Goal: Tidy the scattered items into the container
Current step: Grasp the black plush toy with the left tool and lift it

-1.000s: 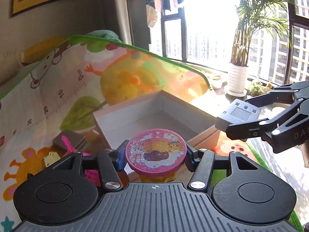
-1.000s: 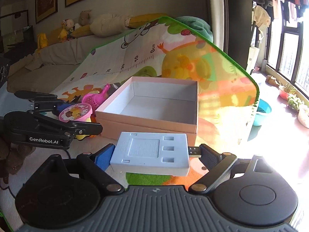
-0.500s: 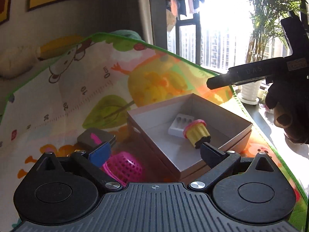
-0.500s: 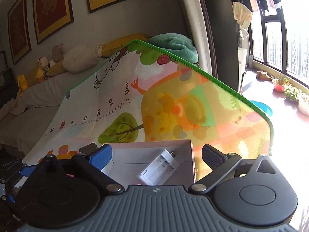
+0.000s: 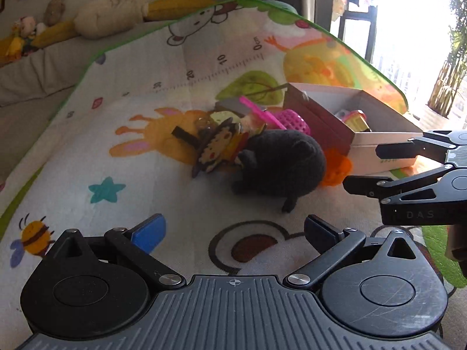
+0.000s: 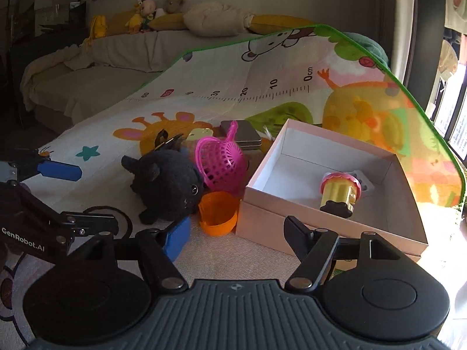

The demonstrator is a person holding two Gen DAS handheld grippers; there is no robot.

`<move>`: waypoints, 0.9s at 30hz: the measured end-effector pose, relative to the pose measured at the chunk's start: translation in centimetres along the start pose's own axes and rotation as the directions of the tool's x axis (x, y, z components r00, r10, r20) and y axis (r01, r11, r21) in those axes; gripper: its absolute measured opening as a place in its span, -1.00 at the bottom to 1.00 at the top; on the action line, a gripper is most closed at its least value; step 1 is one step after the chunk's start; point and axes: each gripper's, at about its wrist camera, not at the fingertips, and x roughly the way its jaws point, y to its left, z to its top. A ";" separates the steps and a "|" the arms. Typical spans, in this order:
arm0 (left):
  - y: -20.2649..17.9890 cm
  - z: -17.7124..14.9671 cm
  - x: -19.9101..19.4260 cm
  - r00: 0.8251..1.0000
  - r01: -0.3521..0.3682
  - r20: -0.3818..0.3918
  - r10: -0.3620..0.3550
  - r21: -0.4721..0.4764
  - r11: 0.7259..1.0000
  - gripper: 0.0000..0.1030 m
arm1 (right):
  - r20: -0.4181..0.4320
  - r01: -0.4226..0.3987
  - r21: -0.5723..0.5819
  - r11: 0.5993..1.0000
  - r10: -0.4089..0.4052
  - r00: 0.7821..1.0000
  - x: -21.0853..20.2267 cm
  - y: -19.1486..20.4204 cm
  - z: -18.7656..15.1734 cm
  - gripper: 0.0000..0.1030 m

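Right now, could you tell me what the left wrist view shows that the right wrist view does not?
Only the left wrist view shows the flat hedgehog toy. Only the right wrist view shows the white item behind the yellow toy. Both share the box, black plush, orange cup and pink basket.

A second ago I was gripping the pink-lidded yellow toy jar [image 6: 340, 194] in the left gripper [image 5: 233, 232] and the flat white plastic block [image 6: 360, 179] in the right gripper [image 6: 236, 233]. Both now lie in the open white cardboard box [image 6: 262, 163]. I've pulled both grippers back, empty and spread wide, low over the cartoon play mat [image 5: 122, 134].
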 end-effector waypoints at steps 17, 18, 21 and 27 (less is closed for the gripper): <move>-4.0 0.1 -0.5 0.997 -0.047 0.064 0.043 0.063 0.997 1.00 | -0.031 -0.006 0.088 0.996 0.009 0.999 -2.7 -1.2 -4.3 -0.68; -4.5 0.5 0.1 0.996 -0.051 0.073 0.046 0.077 0.996 1.00 | -0.035 -0.004 0.096 0.995 0.008 0.999 -3.5 -1.6 -5.1 -0.68; -5.9 2.2 2.8 0.993 -0.091 0.092 0.080 0.118 0.989 1.00 | -0.047 0.009 0.152 0.988 -0.002 0.999 -5.7 -3.2 -7.3 -0.66; -6.7 4.6 6.9 0.991 -0.094 0.099 0.085 0.093 0.991 1.00 | -0.025 0.027 0.208 0.978 -0.022 0.999 -8.2 -4.1 -9.5 0.19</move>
